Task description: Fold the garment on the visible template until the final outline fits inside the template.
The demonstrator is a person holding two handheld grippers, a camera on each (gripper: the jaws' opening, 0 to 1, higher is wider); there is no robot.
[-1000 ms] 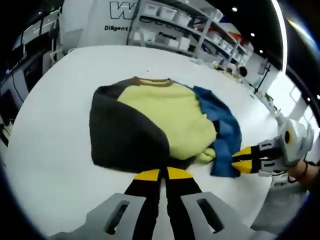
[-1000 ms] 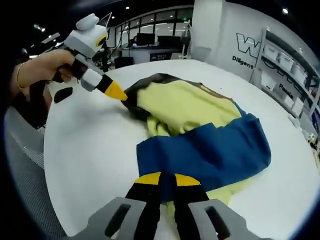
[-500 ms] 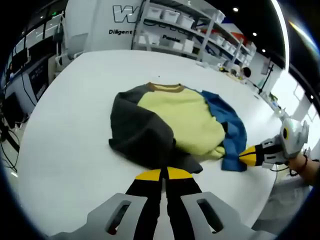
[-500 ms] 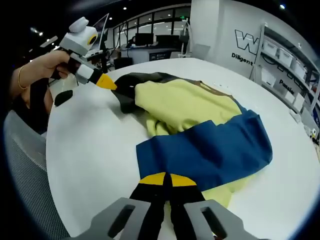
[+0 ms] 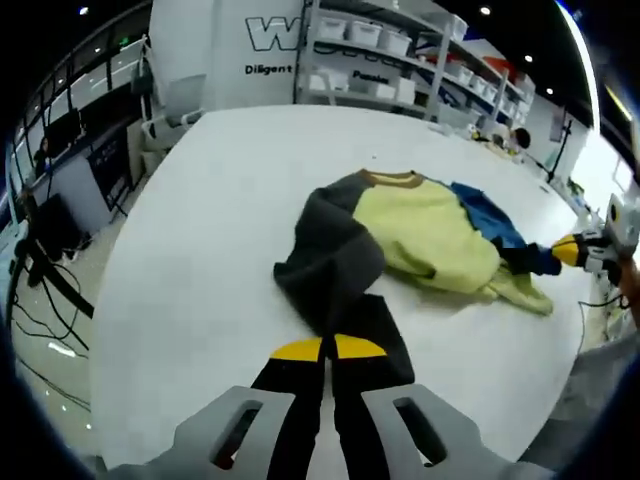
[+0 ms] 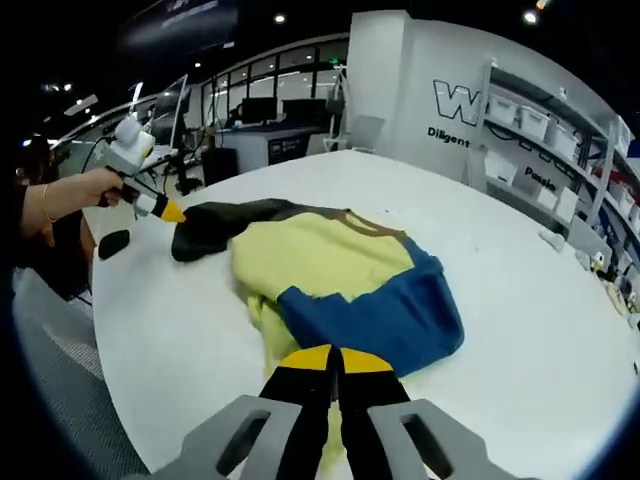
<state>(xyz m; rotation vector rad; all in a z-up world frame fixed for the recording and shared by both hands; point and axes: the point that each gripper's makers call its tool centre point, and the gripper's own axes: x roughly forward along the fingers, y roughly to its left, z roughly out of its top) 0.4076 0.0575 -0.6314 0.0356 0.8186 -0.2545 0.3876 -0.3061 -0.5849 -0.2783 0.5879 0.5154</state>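
Note:
A sweatshirt with a pale yellow body [image 5: 430, 230], a dark grey sleeve [image 5: 335, 260] and a blue sleeve [image 5: 490, 215] lies rumpled on the white table [image 5: 200, 250]. My left gripper [image 5: 328, 348] is shut on the end of the grey sleeve, which runs straight from its tips to the body. In the right gripper view, my right gripper [image 6: 328, 358] is shut on the blue sleeve [image 6: 385, 315], with yellow cloth [image 6: 320, 255] beyond it. The left gripper [image 6: 165, 208], held by a hand, pinches the grey sleeve [image 6: 215, 222] at the far left. The right gripper [image 5: 570, 250] shows at the blue sleeve's end.
The table's curved edge [image 6: 130, 380] runs close below both grippers. A small black object [image 6: 112, 243] lies near the hand. Shelves with white bins [image 5: 390, 40] stand behind the table, and an office chair [image 5: 170, 100] sits at its far side.
Both grippers have drawn back and apart with the sleeves in them. The grey sleeve is now stretched out long, and the garment lies farther from each camera.

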